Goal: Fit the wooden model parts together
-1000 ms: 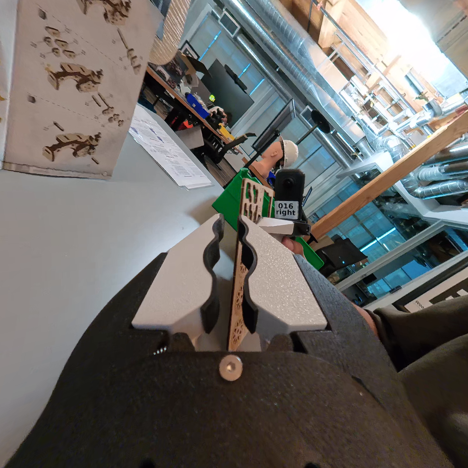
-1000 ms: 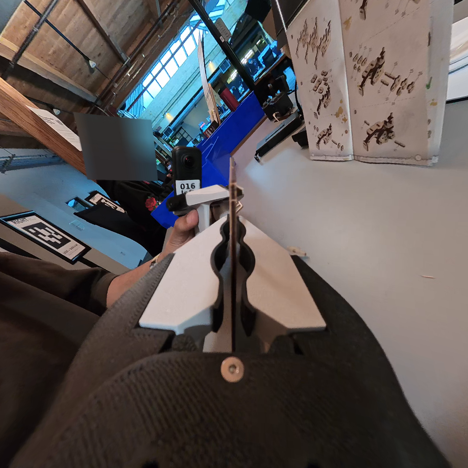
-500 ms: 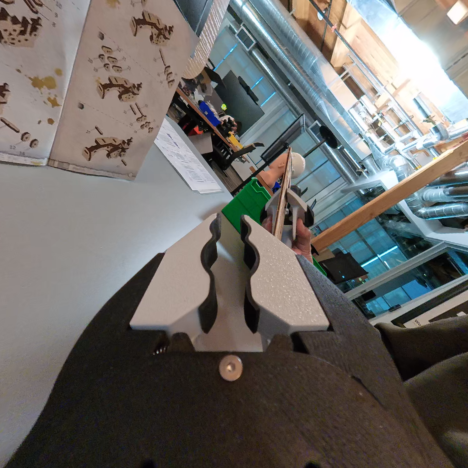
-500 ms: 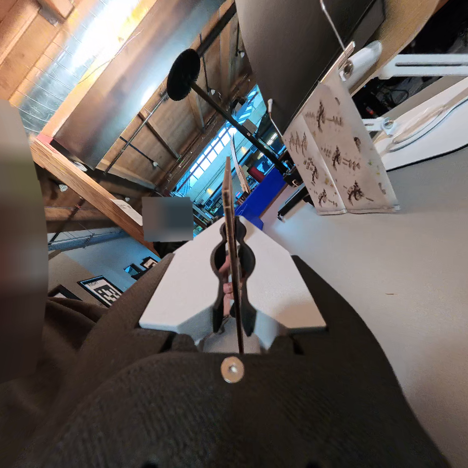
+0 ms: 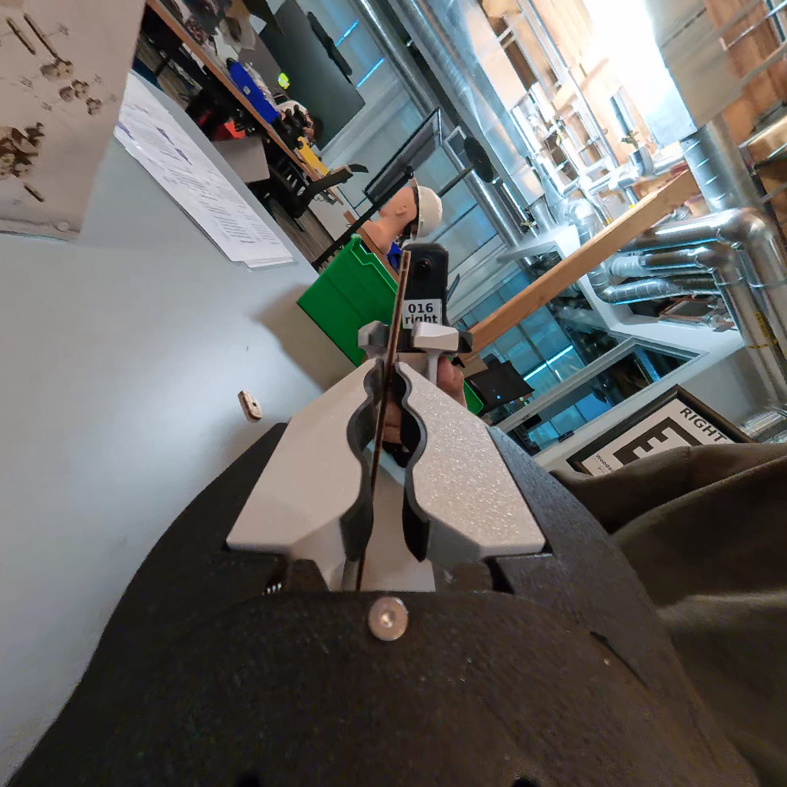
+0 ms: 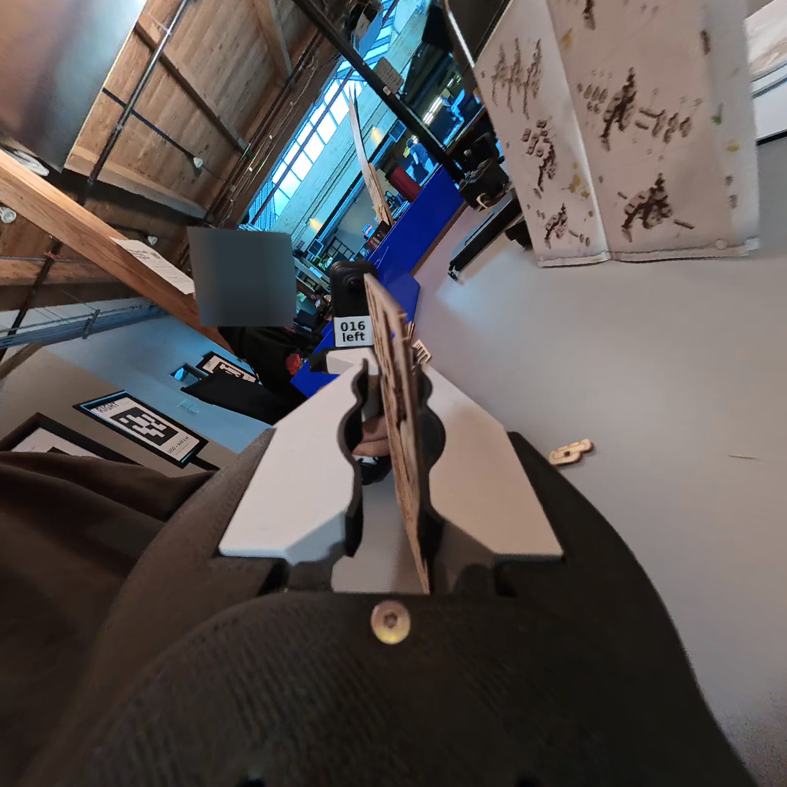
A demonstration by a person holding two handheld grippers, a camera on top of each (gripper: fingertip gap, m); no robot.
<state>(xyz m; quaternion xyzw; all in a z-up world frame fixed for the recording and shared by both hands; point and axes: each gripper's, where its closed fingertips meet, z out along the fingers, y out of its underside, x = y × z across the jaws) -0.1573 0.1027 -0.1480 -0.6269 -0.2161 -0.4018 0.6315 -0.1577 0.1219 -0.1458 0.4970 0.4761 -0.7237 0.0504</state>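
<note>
A: Where's the sheet (image 5: 385, 426)?
B: Edge-on in the air, running through both grippers. The right gripper (image 6: 392, 371) is well open, with the sheet leaning on one finger. The left gripper (image 5: 386, 374) is nearly closed and the sheet lies against one pad. Can't tell if it's pinched.
A: Handling?
B: Probably light, thin, stiff and snappable. Grip the solid edge, not the fretwork.
A: Hidden?
B: The sheet's face and slots. A loose piece (image 6: 570, 452) lies on the table (image 5: 127, 383).

Bright window glare overhead; fisheye edges bend, corners blur.
</note>
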